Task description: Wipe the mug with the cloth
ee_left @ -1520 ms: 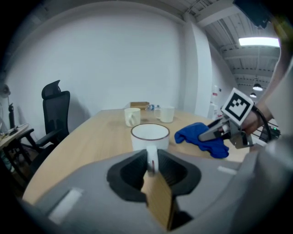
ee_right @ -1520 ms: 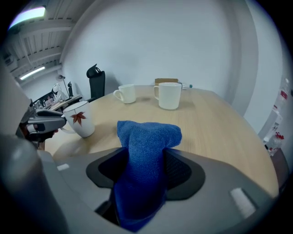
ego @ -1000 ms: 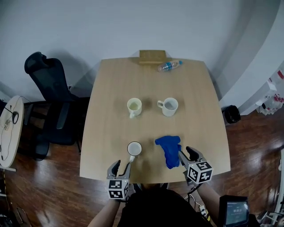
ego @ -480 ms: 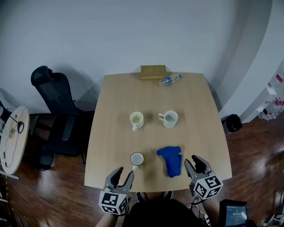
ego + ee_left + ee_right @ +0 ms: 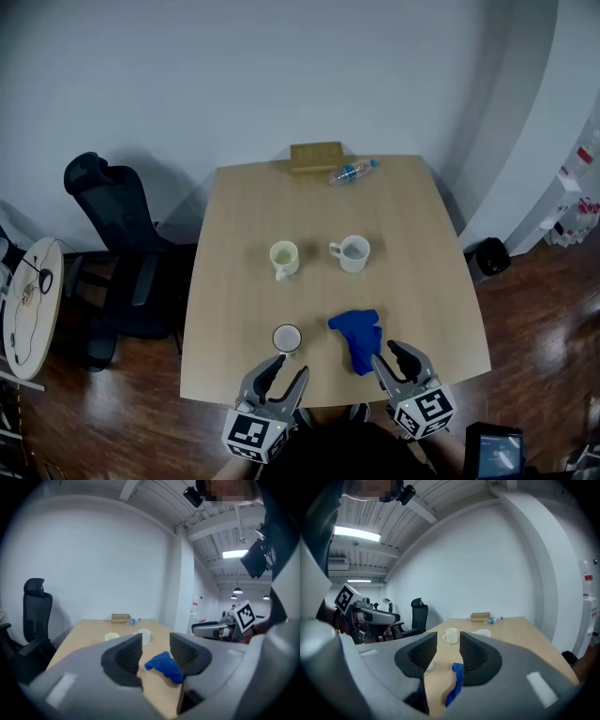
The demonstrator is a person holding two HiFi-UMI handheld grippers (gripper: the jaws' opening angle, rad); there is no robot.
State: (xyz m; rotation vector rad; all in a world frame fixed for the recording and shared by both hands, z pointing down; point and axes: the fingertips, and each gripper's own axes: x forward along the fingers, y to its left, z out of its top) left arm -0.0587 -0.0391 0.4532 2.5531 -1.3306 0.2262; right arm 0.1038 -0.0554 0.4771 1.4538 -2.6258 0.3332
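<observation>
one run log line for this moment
phase: pre-grasp | left tongs: open, just been closing, empty | right tongs: open, just been closing, empty | cloth: on table | near mug: untouched

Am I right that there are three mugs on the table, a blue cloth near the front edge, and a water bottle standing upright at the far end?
Not quite. The water bottle lies on its side at the far end, not upright; the head view shows it. The rest holds: the near mug, the pale mug and the white mug make three, and the blue cloth is near the front edge.
</observation>
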